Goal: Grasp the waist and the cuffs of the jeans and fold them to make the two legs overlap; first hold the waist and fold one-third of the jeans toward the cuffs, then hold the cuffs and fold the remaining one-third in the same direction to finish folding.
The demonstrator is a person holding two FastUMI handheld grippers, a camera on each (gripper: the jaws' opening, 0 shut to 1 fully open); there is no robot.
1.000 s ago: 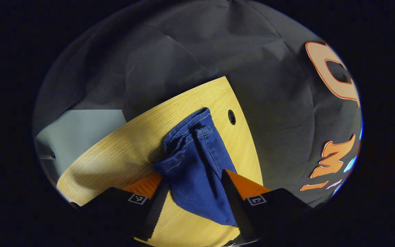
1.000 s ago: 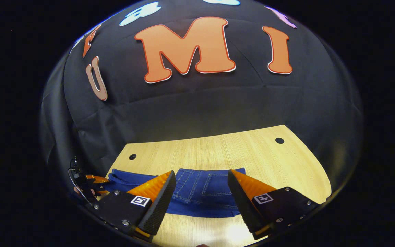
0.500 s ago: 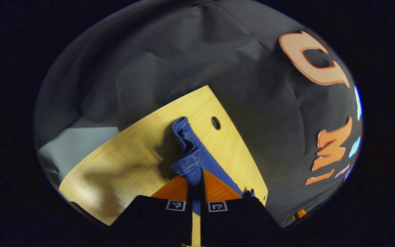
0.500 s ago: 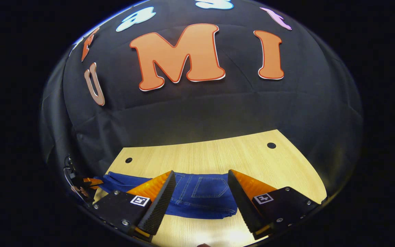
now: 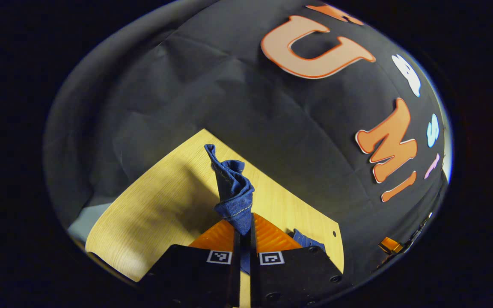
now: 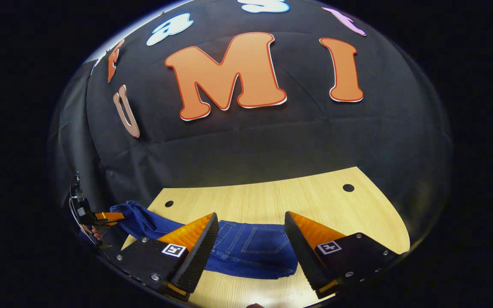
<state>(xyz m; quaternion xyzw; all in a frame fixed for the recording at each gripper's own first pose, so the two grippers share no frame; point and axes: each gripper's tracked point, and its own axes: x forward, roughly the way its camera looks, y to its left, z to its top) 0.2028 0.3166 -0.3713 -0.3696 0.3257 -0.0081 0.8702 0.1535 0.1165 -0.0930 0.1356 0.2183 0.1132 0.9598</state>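
Left gripper [image 5: 243,231] is clamped on the jeans [image 6: 250,250] cuff; right gripper [image 6: 250,246] hangs open above the waist. Denim's floppy and heavy-ish, so I'd grab the thick waistband.

Nothing you can read here. The only signs are square black-and-white coded markers: one pair on the left gripper [image 5: 244,226], the left-hand marker [image 5: 219,256] and the right-hand marker [image 5: 271,258], and a similar pair on the right gripper [image 6: 250,216]. They're patterns only, no letters or digits. The jeans [image 6: 255,252] pocket shows plain stitching, no legible brand.
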